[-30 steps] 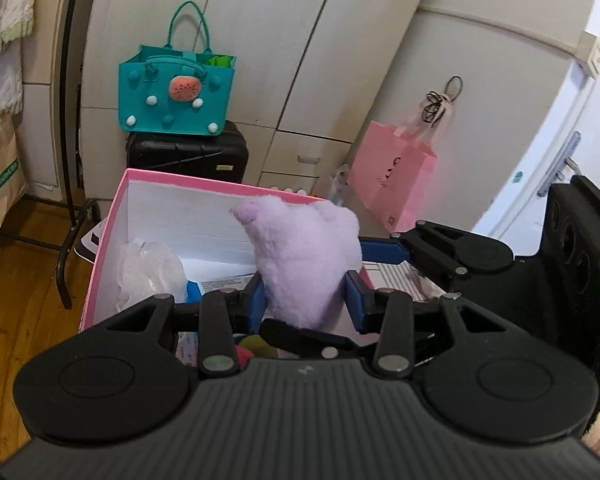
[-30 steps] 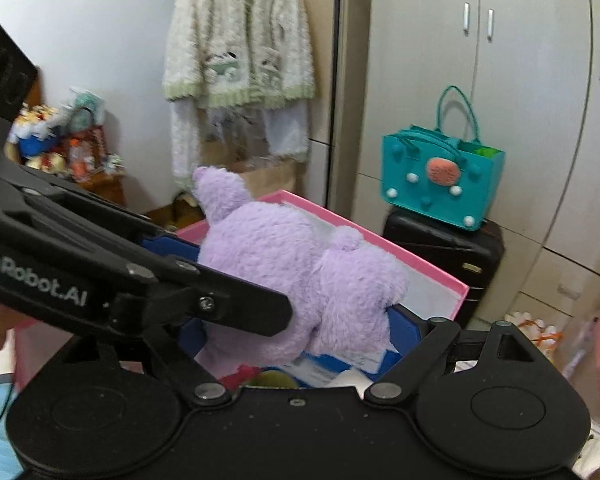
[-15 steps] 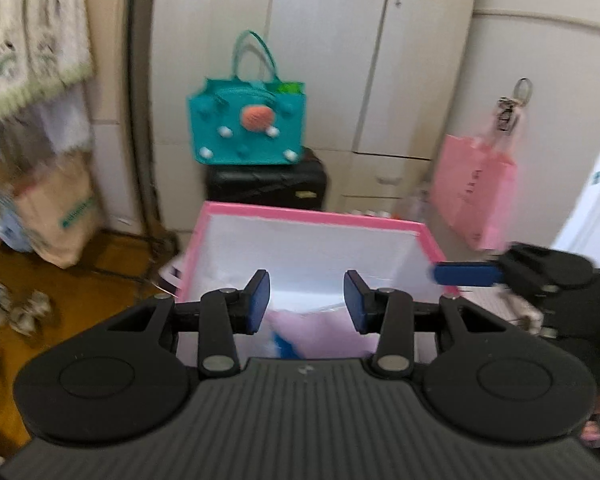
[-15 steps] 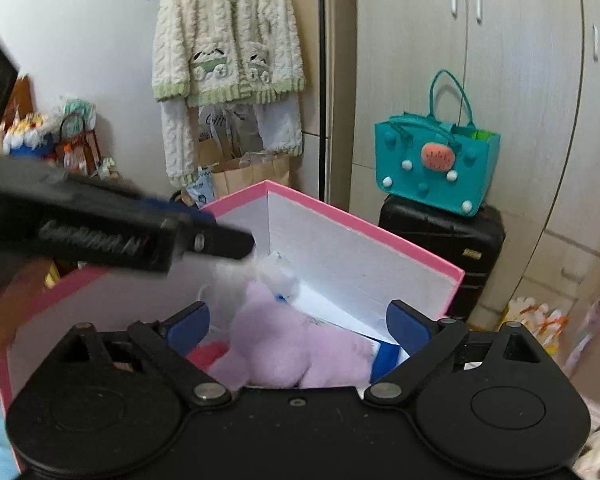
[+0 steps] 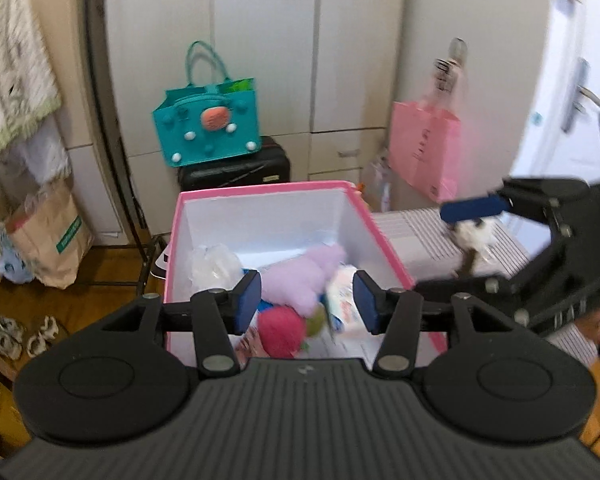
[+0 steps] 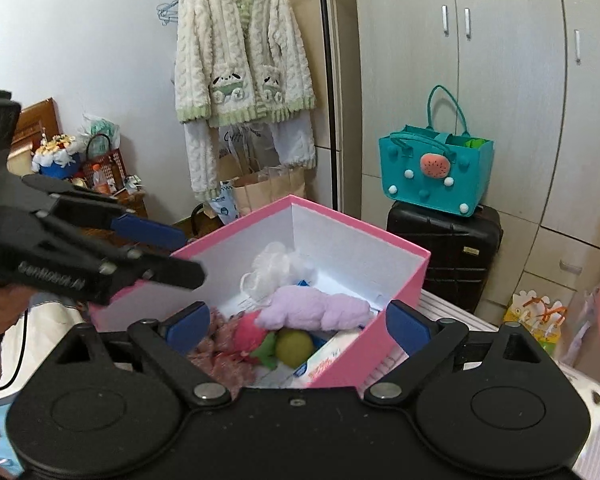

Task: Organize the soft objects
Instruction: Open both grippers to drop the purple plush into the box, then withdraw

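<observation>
The purple plush toy (image 6: 318,312) lay inside the pink box (image 6: 396,322), on top of the other soft things, so the drop-it-in step looked done. Near it in the box sat a pink soft toy (image 6: 249,335) at about 8 o'clock from it, a yellow-green ball (image 6: 295,347) at about 6 o'clock, and a white puffy thing (image 6: 276,266) at about 11 o'clock, close to the far corner. The left hand-held gripper (image 5: 307,302) hung over the near side of the box with its jaws opening, and nothing was pinched between them; the plush toy only showed through the gap, down below. The right hand-held gripper (image 6: 298,326) had its jaws spread wide and held nothing too. In the left wrist view it sat at 3 o'clock from the box, and under its blue finger a small white and dark fluffy thing (image 5: 475,236) rested on a striped surface (image 5: 412,236), though it was blurry. My guess was that the next move called for picking another soft thing, maybe that fluffy one, bringing open jaws around its middle, squeezing gently, and carrying it over the pink rim into the box.
</observation>
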### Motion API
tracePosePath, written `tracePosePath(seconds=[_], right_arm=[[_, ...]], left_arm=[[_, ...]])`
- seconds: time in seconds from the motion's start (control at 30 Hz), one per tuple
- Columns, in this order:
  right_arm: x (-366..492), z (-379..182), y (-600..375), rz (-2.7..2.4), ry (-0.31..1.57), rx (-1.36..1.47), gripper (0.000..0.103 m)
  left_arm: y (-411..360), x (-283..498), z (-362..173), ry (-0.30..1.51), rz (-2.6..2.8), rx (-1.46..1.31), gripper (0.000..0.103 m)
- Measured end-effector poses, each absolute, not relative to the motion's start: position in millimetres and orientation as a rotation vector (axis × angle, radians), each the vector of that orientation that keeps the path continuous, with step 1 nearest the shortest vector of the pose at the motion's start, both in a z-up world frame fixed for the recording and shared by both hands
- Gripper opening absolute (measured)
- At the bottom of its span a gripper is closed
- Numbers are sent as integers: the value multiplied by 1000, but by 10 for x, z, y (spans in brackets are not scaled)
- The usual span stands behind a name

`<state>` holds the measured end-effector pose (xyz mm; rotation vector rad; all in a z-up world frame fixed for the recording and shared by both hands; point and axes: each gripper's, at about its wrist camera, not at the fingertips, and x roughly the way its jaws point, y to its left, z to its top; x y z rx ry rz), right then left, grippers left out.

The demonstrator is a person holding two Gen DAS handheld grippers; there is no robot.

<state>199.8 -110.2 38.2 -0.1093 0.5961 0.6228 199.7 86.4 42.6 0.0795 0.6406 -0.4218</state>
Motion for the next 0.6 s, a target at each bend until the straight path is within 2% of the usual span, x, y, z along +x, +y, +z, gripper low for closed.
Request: tracePosePath(seconds=[0.33, 0.5, 0.6], right_arm=[[1291, 706, -1389, 646, 609, -87, 97], [918, 687, -1520, 664, 622, -121, 97], [733, 629, -1602, 655, 627, -124, 97]], left_arm=[[718, 1276, 796, 693, -547, 114, 66], [640, 939, 803, 700, -595, 157, 76], [550, 754, 746, 710, -617, 209, 78]])
